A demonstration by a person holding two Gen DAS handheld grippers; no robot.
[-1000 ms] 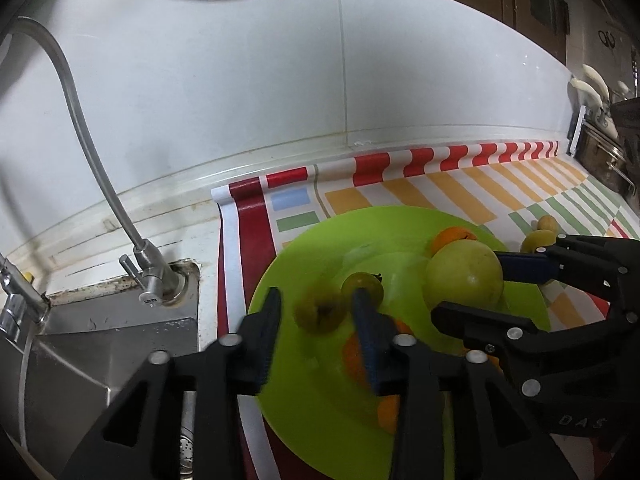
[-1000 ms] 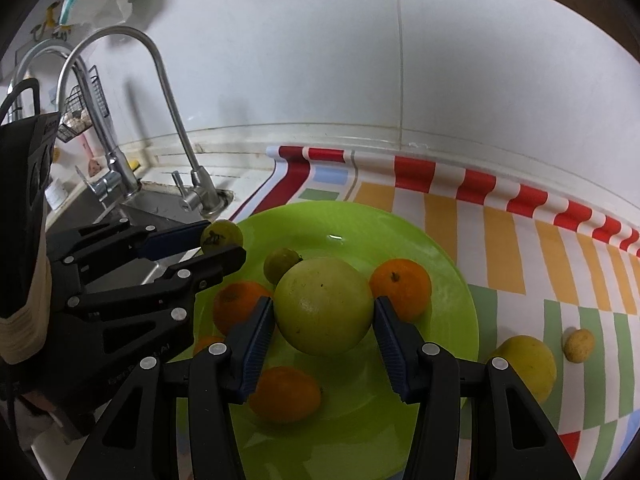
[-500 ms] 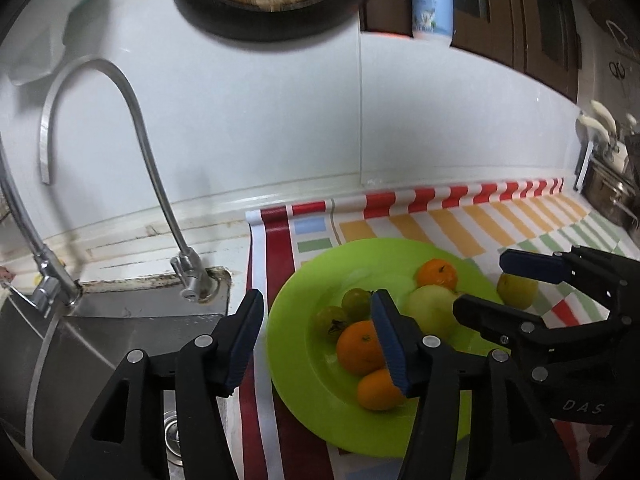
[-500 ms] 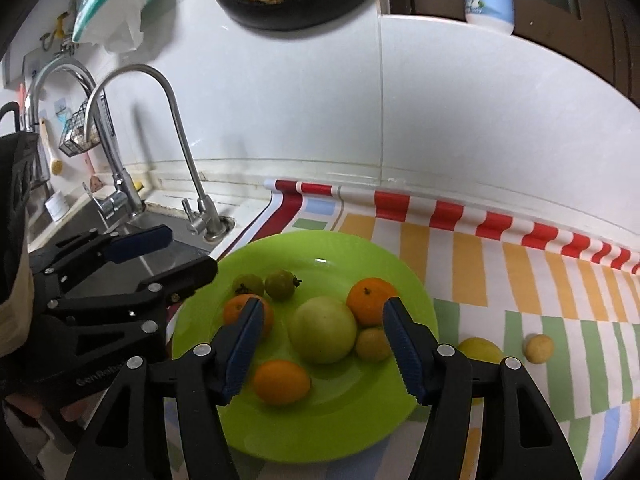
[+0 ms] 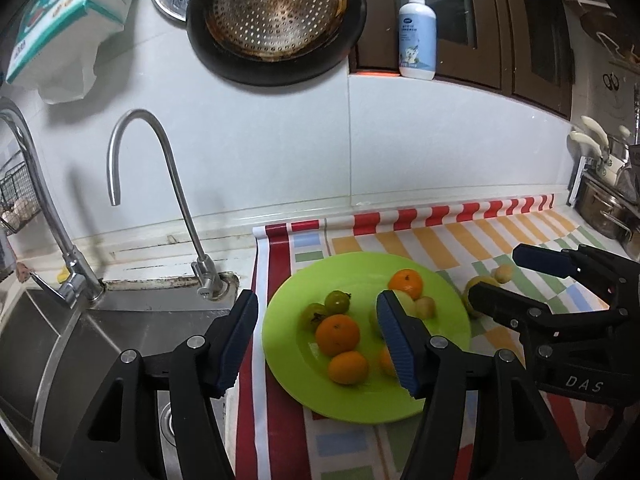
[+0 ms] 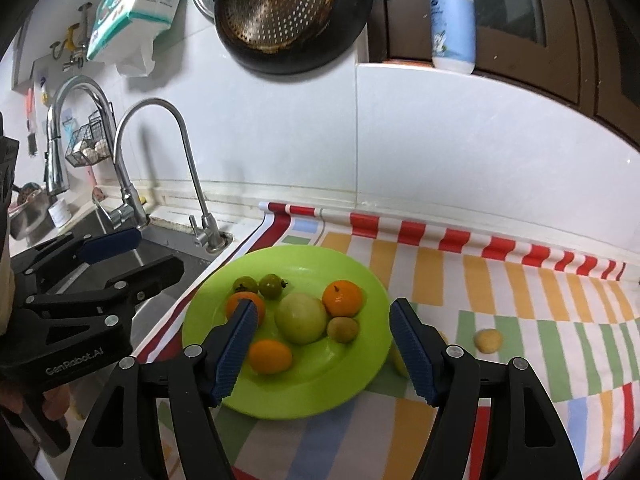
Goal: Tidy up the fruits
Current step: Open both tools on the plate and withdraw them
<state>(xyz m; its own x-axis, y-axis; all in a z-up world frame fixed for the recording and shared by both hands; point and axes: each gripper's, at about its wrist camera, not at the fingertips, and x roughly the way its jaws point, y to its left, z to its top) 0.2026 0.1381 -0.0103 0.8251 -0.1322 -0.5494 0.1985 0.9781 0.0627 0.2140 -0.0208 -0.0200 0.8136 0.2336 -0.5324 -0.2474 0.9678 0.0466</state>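
Note:
A lime green plate [image 6: 352, 380] [image 5: 288, 360] lies on the striped mat and holds several fruits: a large pale green fruit [image 6: 301, 318], oranges [image 6: 342, 298] [image 5: 337, 335], two small green fruits [image 6: 272, 286] [image 5: 337, 300] and a small yellowish one [image 6: 343, 329]. A yellow fruit [image 5: 478, 282] and a small pale one [image 6: 487, 340] lie on the mat right of the plate. My left gripper [image 5: 316, 344] and right gripper [image 6: 322, 346] are both open and empty, held above and short of the plate.
A steel sink [image 5: 120, 332] with two faucets [image 5: 168, 184] is left of the mat. The tiled wall carries a hanging pan [image 5: 276, 20] and a soap bottle [image 5: 417, 36] on a ledge. Pots [image 5: 604, 208] stand at the far right.
The right gripper let go of the large pale green fruit onto the plate, the left gripper released a small green fruit. Both grippers opened and pulled back and up from the plate.

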